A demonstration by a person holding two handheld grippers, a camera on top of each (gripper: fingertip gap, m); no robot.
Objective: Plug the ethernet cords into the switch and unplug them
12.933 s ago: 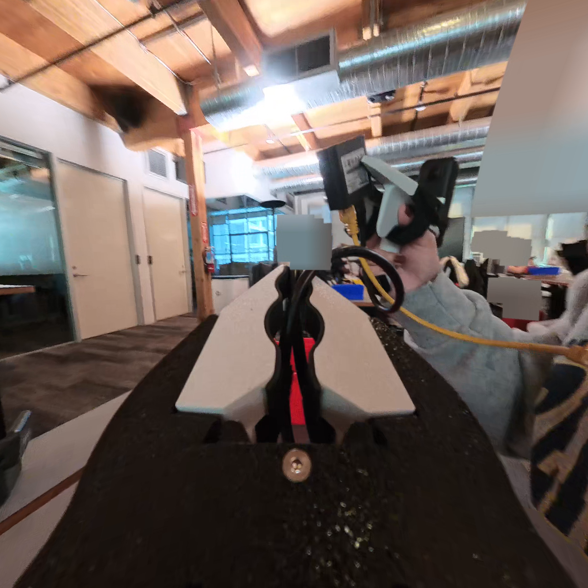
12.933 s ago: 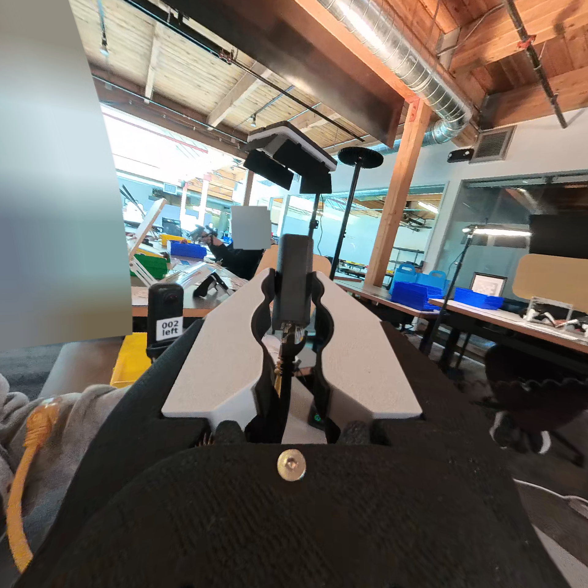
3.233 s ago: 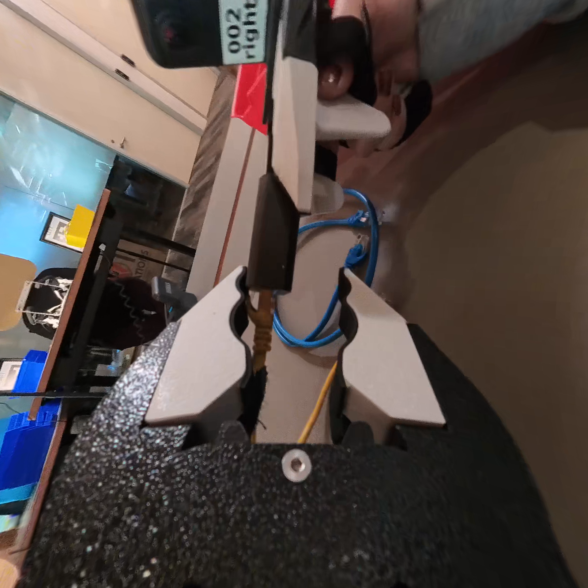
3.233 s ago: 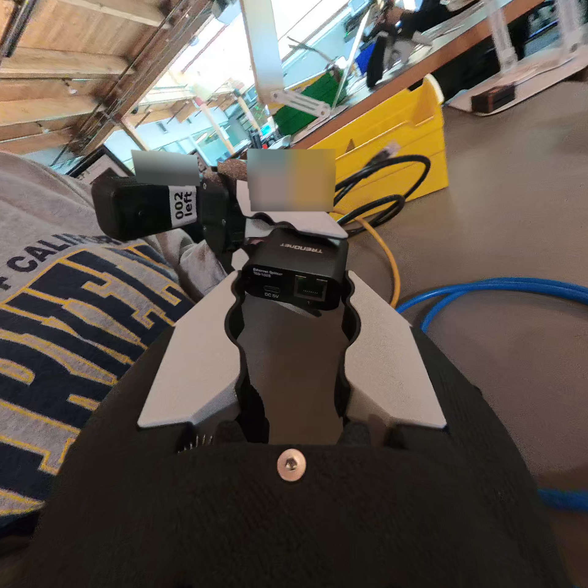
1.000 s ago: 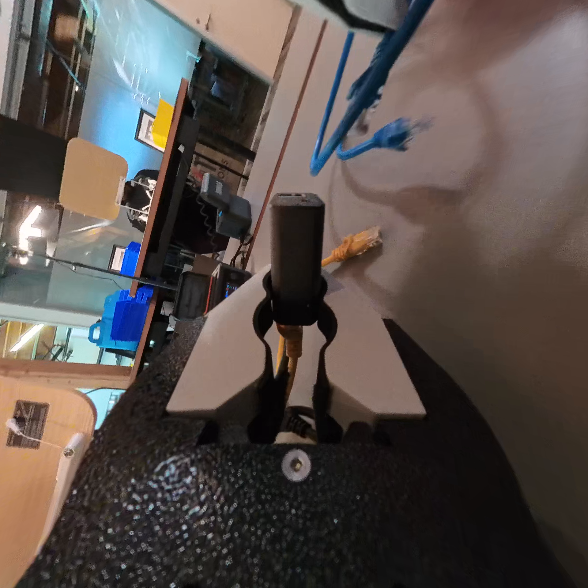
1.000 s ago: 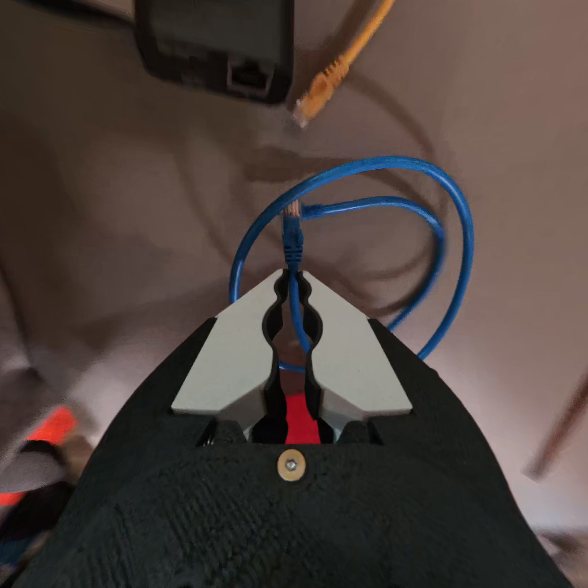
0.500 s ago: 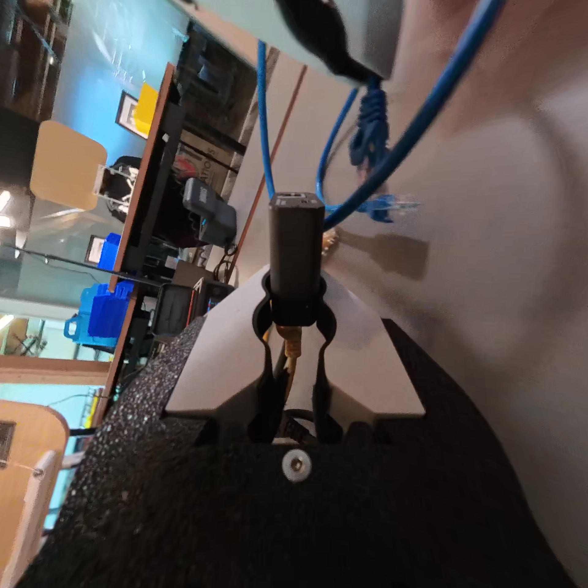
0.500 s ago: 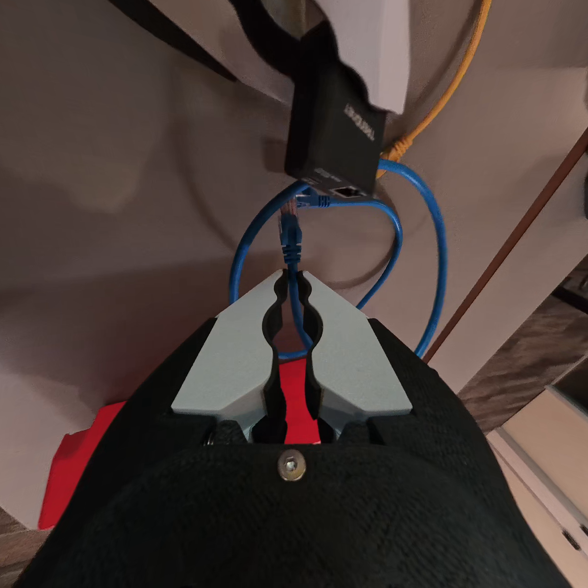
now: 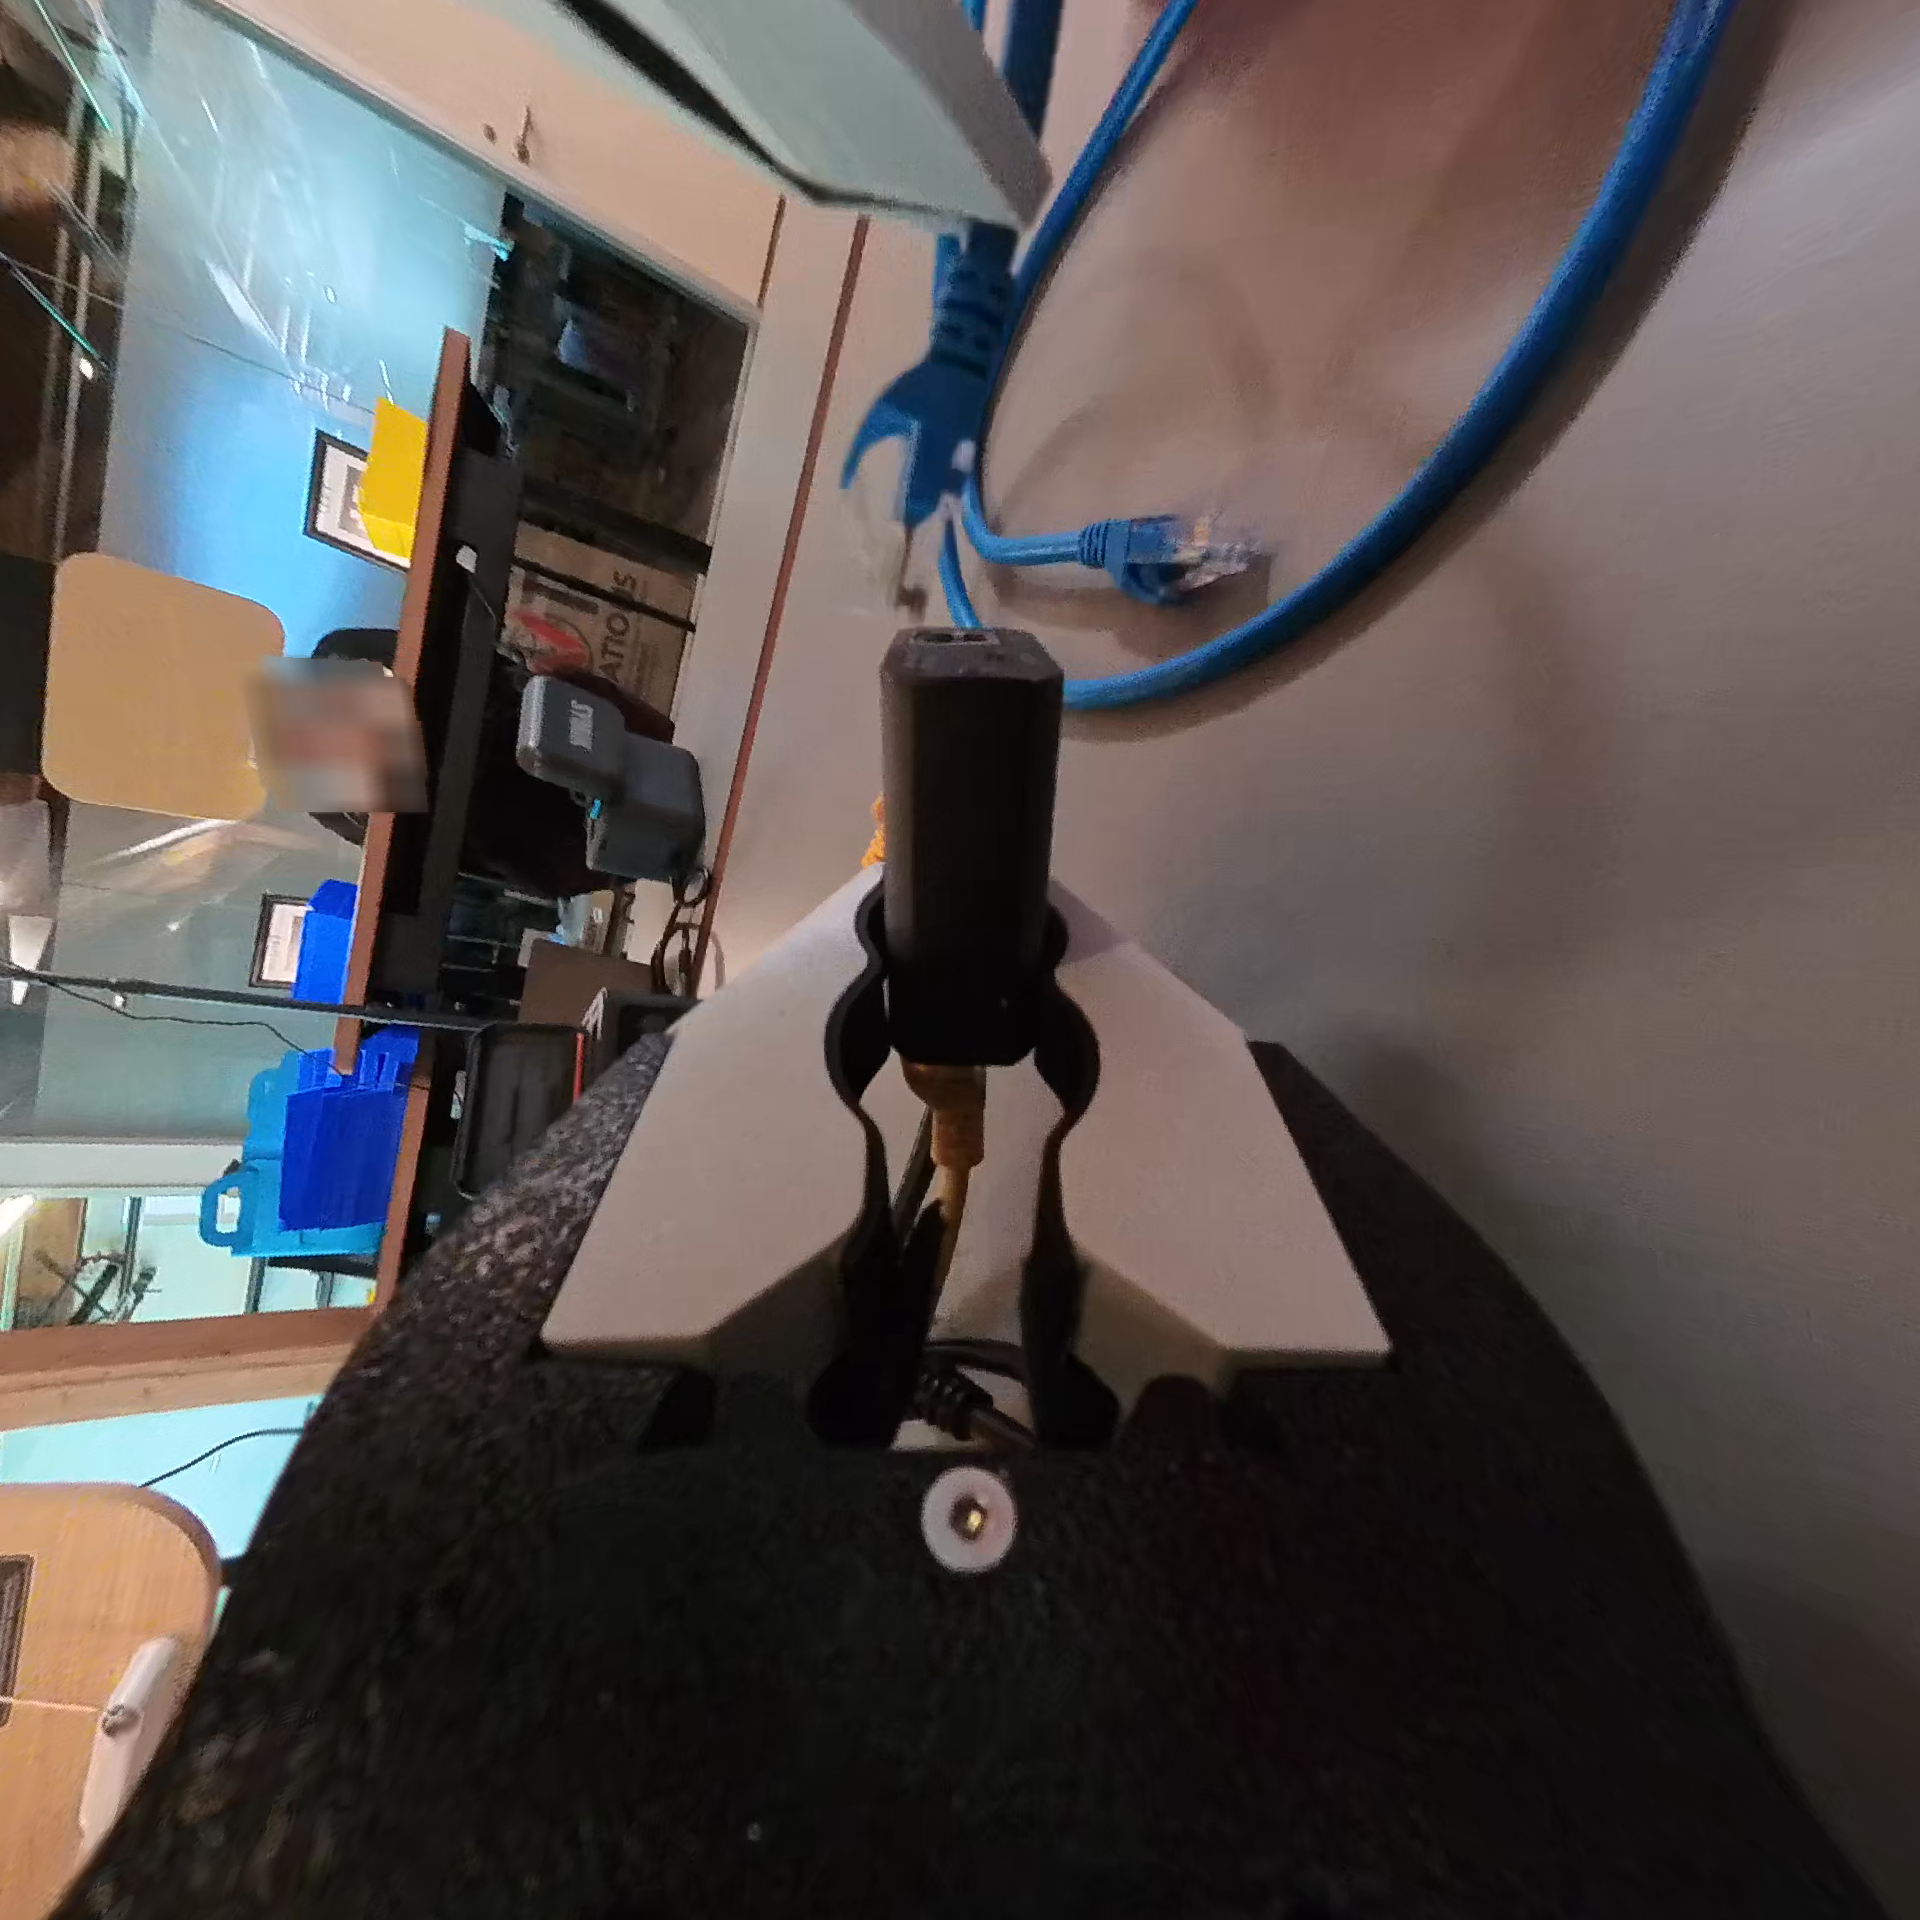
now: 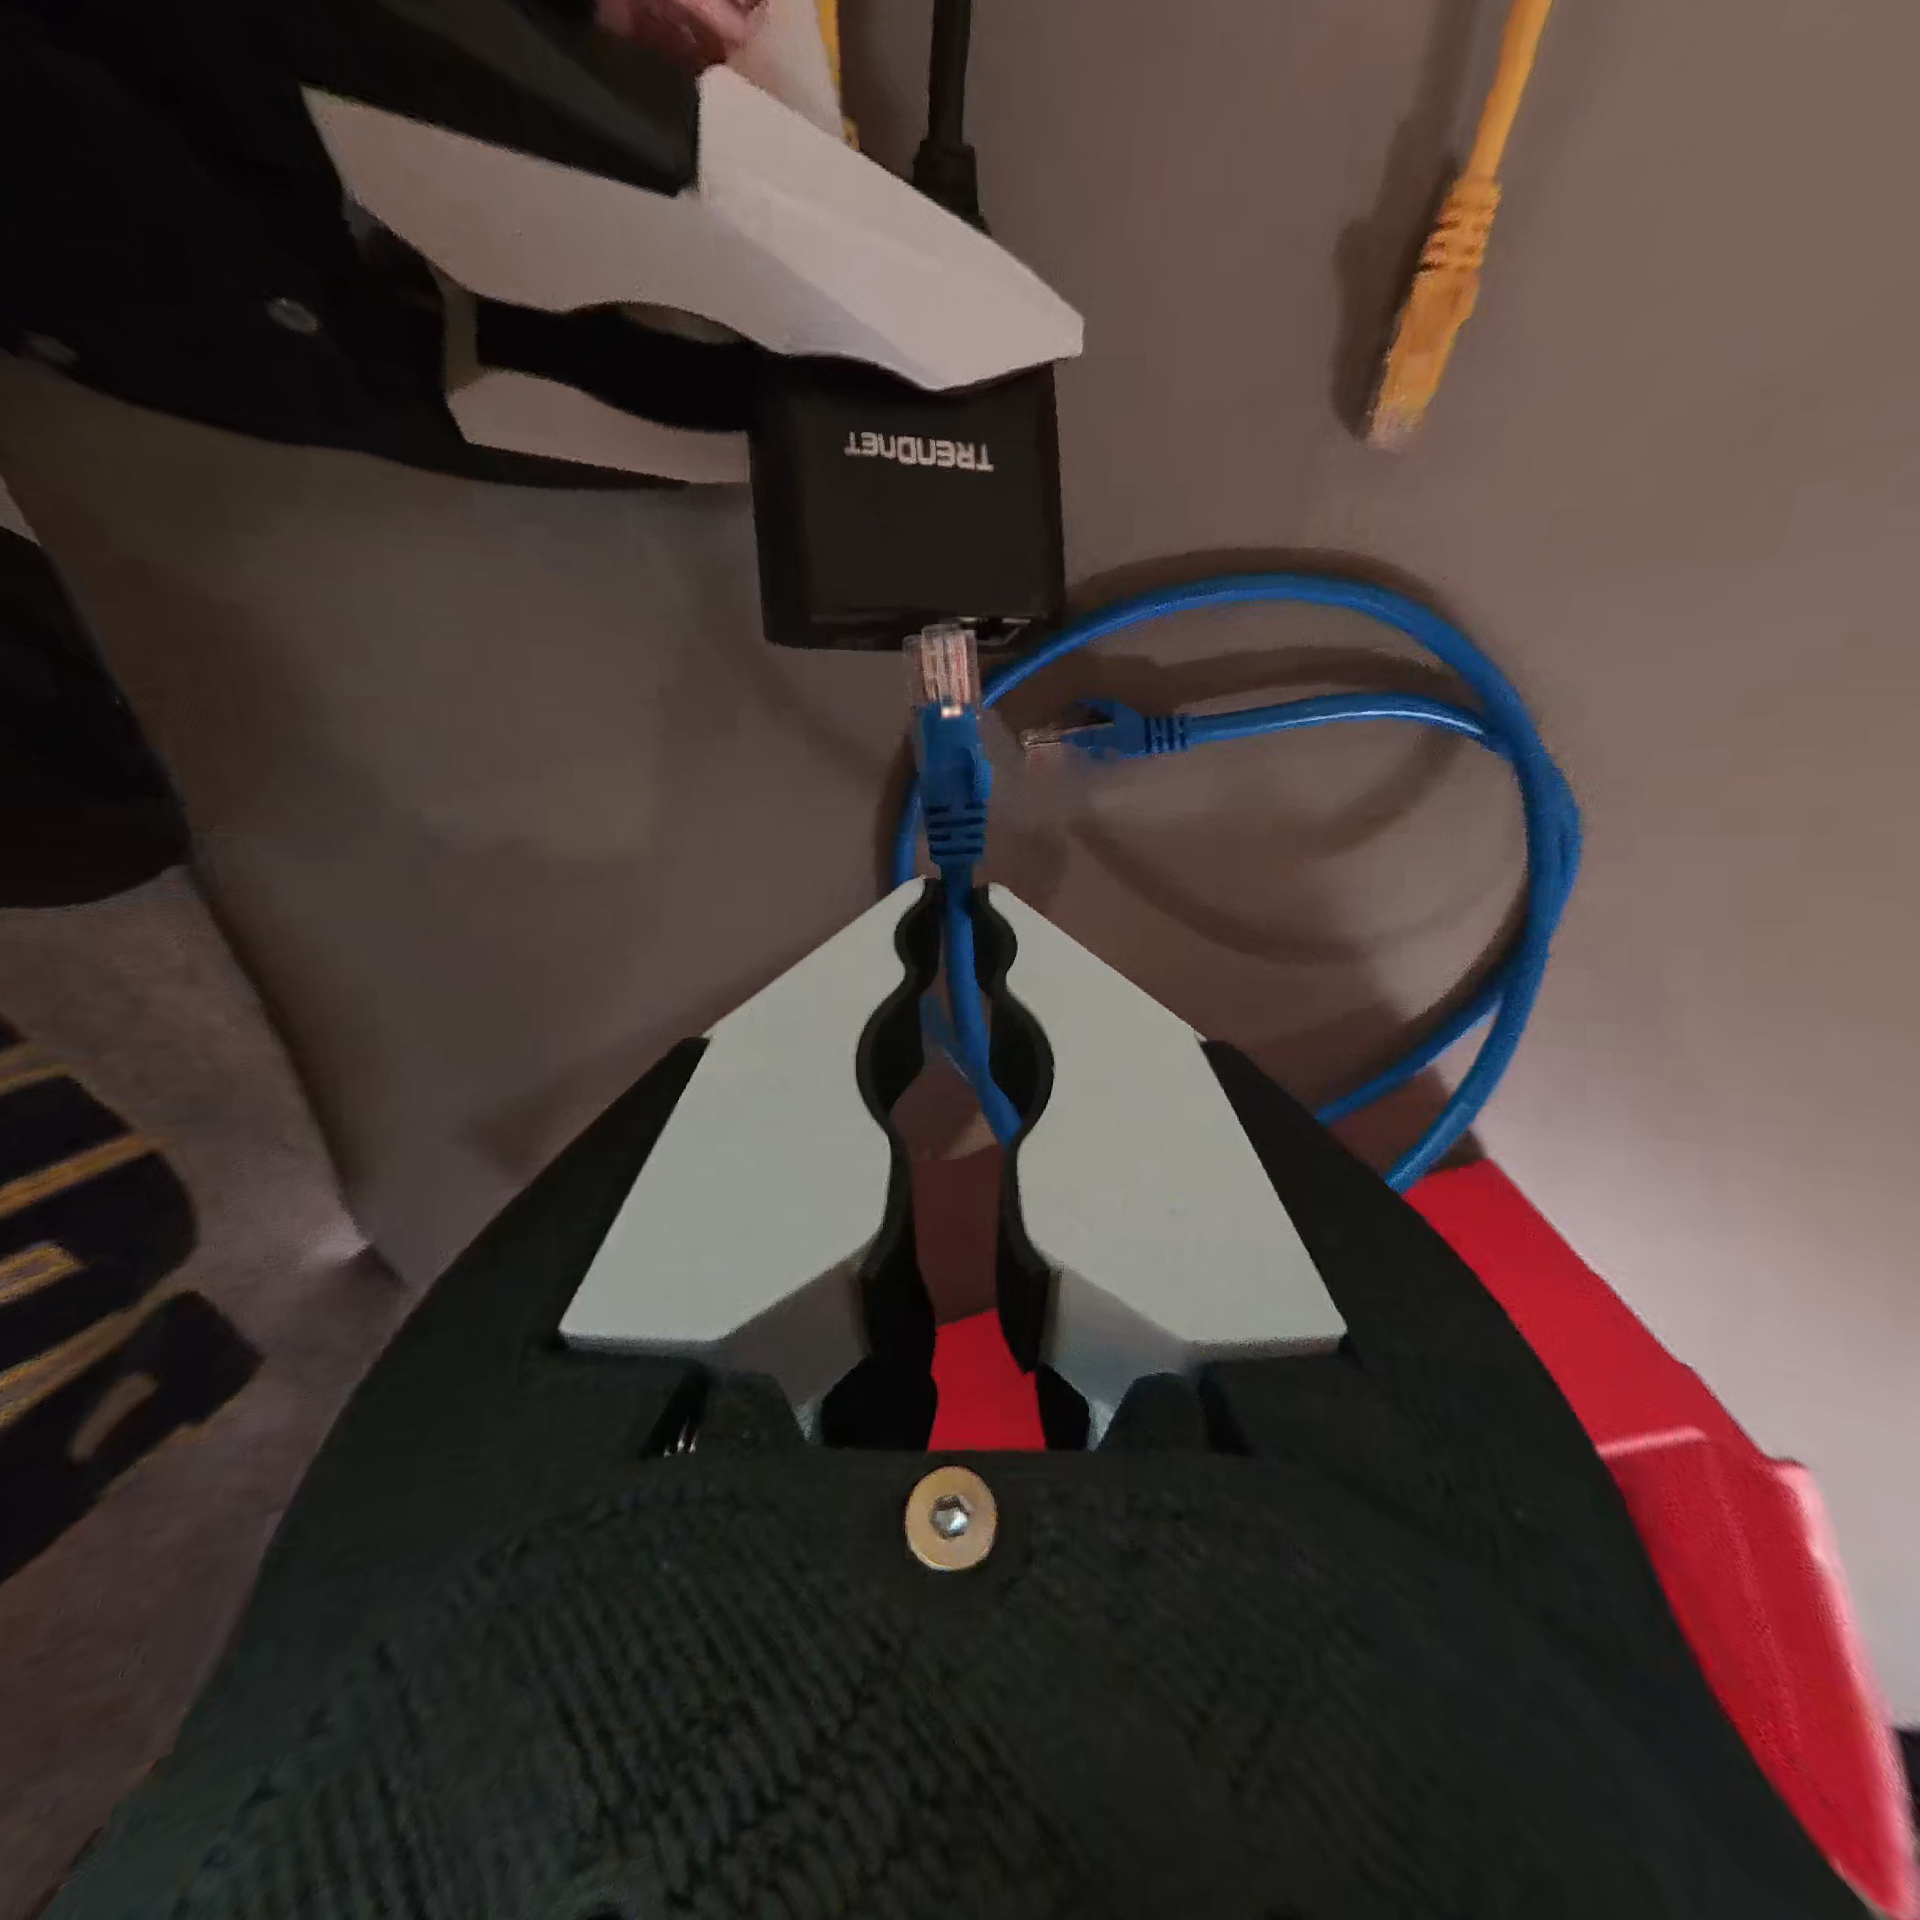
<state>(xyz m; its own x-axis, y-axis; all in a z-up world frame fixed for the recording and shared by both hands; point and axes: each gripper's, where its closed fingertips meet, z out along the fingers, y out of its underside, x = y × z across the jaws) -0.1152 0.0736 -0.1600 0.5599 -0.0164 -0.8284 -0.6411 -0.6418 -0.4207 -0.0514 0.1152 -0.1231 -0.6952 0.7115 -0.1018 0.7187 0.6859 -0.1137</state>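
Note:
My left gripper is shut on a small black switch, held off the table with its ports facing away; a yellow cord is plugged in its near end. In the right wrist view the switch hangs from the left gripper's white fingers. My right gripper is shut on the blue ethernet cord just behind its plug. The plug's clear tip sits right at the switch's port face, not seated. The cord's other plug lies loose on the table.
The yellow cord's loose plug lies on the grey table at the upper right. A red object lies under my right gripper. A dark garment lies at the left. Shelves and blue bins stand beyond the table edge.
The right gripper has carried the blue plug up to the switch's port face. The left gripper has turned the switch so that its ports face the plug.

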